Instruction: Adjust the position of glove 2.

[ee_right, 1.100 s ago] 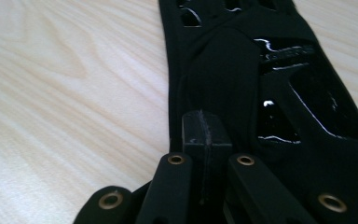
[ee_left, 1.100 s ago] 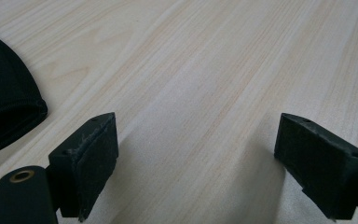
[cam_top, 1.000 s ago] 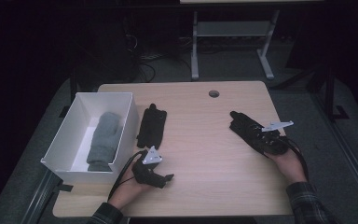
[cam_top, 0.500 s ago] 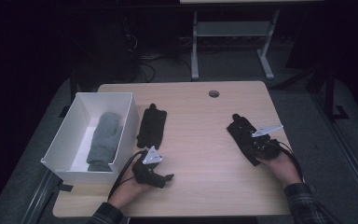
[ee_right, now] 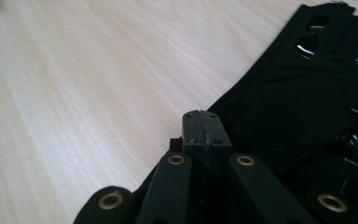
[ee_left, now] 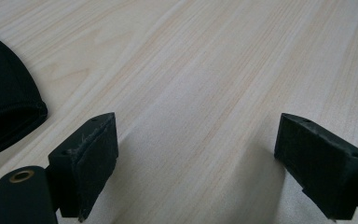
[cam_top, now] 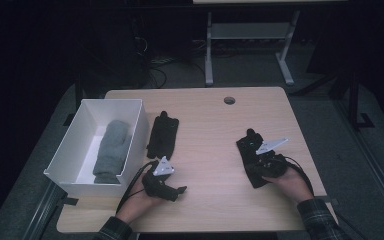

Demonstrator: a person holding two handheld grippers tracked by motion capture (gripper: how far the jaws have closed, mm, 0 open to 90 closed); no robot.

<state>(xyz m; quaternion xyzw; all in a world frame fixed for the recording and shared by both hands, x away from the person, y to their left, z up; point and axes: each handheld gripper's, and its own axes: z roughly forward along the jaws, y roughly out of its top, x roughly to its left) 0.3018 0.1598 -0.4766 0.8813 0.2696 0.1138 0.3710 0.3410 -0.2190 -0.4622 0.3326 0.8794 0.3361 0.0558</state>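
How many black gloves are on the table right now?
2. One black glove lies beside the white bin, ahead of the left gripper. The other glove is at the table's right side, under the right gripper. More may be hidden in the bin.

metal stand (cam_top: 247, 42) (cables (cam_top: 152, 62) beside it) behind the table (cam_top: 205, 107).

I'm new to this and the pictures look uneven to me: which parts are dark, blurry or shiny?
High view: the room is nearly black, the table lit. Left gripper view: sharp wood grain, with soft shadows beside the open jaws. Right gripper view: the wood at left looks smeared and pale, and small glints show on the black glove.
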